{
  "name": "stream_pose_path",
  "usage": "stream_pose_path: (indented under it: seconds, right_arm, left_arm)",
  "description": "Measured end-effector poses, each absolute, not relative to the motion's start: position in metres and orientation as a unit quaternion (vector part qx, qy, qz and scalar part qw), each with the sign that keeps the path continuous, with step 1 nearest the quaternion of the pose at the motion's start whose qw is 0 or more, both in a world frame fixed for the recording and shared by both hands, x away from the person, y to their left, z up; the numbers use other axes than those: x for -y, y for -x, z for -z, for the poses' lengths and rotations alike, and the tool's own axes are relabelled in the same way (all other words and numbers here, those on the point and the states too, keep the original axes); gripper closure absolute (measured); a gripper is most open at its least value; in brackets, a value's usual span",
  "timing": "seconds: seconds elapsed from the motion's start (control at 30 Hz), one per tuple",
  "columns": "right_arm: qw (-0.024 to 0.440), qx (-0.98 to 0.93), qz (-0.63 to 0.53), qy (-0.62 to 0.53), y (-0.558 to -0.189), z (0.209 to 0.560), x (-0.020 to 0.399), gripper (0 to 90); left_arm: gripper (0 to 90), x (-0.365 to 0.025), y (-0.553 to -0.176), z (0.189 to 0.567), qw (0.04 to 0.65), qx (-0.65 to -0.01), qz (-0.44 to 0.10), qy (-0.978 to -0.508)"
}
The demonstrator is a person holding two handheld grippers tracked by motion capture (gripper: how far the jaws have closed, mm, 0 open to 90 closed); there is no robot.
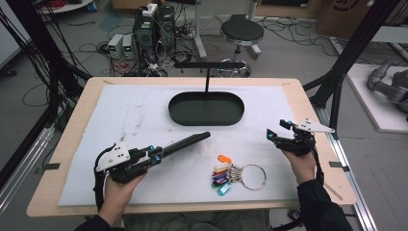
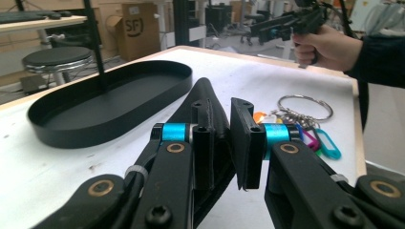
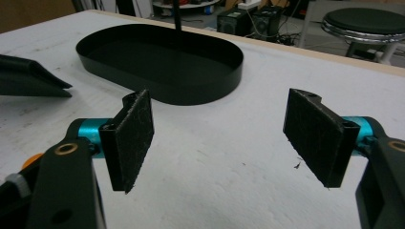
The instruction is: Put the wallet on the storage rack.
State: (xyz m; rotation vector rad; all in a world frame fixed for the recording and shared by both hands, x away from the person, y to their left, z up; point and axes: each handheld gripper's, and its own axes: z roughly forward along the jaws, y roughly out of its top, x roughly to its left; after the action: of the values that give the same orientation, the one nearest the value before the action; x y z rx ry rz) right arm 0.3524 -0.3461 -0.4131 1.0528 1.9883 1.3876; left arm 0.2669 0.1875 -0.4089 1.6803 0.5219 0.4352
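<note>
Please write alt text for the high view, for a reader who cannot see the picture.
On a white-topped table, the left gripper is shut on a long black holder, while the right gripper is open. A ring of coloured key tags lies between the two hands, before an oval black tray.

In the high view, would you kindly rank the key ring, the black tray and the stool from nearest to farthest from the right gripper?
From the right gripper:
1. Key ring, just below-left on the mat.
2. Black tray, up-left, mid-table.
3. Stool, on the floor beyond the table.
</note>
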Motion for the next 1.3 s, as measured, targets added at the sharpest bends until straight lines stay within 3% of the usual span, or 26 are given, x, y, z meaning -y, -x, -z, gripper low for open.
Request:
stream_pose_path:
  seconds: [0.33, 0.37, 0.83, 1.1, 1.3]
  right_arm:
    - [0.233, -0.743, -0.516, -0.356, -0.359, 0.411, 0.314, 27.8]
    - [0.226, -0.747, -0.522, -0.343, -0.361, 0.41, 0.309, 31.1]
    - [0.162, -0.795, -0.524, -0.259, -0.383, 0.403, 0.242, 35.6]
    - [0.108, -0.83, -0.508, -0.202, -0.399, 0.412, 0.192, 42.8]
    - [0.096, -0.848, -0.492, -0.173, -0.406, 0.417, 0.161, 51.2]
  left_arm:
    - [79.3, -0.202, -0.272, 0.414, 0.61, -0.263, -0.2, -0.72]
    - [79.3, -0.203, -0.273, 0.415, 0.611, -0.265, -0.2, -0.719]
    - [79.3, -0.21, -0.278, 0.418, 0.61, -0.277, -0.199, -0.716]
    - [79.2, -0.212, -0.279, 0.42, 0.606, -0.277, -0.2, -0.718]
    - [79.2, -0.211, -0.278, 0.421, 0.605, -0.275, -0.2, -0.72]
